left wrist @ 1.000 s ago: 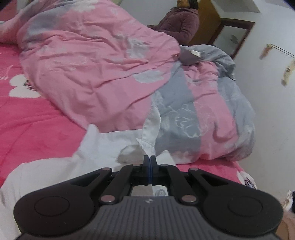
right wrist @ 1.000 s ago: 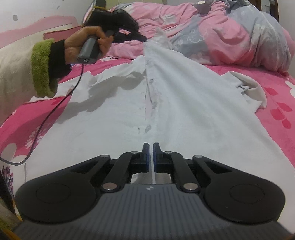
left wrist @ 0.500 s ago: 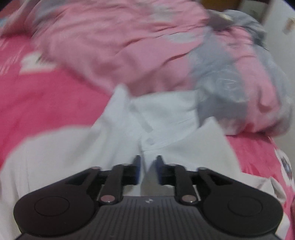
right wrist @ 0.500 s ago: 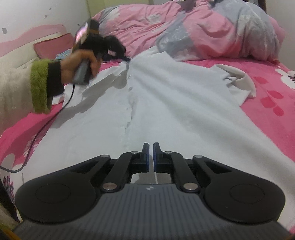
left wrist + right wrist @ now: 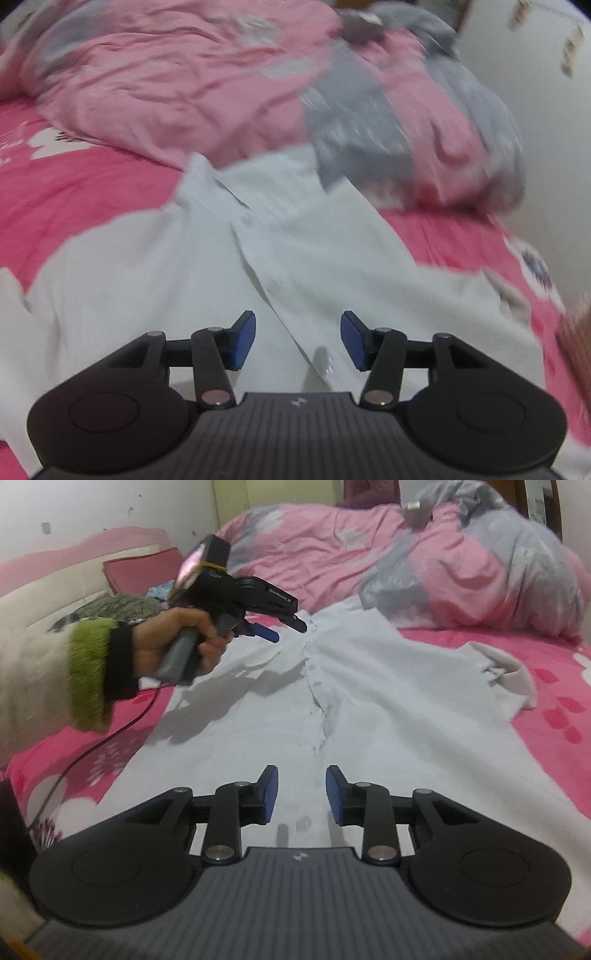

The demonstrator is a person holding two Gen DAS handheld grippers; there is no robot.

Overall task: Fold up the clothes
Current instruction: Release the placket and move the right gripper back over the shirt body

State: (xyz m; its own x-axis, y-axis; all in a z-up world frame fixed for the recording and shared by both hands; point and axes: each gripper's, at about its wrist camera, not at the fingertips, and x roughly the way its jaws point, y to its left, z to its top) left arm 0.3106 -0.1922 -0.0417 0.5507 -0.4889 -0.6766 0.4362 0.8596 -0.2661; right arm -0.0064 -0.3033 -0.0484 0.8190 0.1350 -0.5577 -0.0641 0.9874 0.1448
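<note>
A white button-up shirt (image 5: pixel 369 686) lies spread flat on the pink bed, collar toward the duvet, button placket running down the middle. It also shows in the left wrist view (image 5: pixel 325 258). My left gripper (image 5: pixel 297 338) is open and empty, held above the upper part of the shirt near the collar; it also shows in the right wrist view (image 5: pixel 288 629). My right gripper (image 5: pixel 301 792) is open and empty, low over the shirt's lower placket. A sleeve (image 5: pixel 506 672) lies bunched at the right.
A crumpled pink and grey duvet (image 5: pixel 406 565) is piled beyond the collar, also in the left wrist view (image 5: pixel 258 81). The pink floral bedsheet (image 5: pixel 554 701) surrounds the shirt. A pink headboard and pillow (image 5: pixel 140 568) are at the left. A cable (image 5: pixel 103 742) trails from the left gripper.
Both grippers have opened and let go of the shirt. The left gripper has lifted back off the collar. The shirt now lies flat.
</note>
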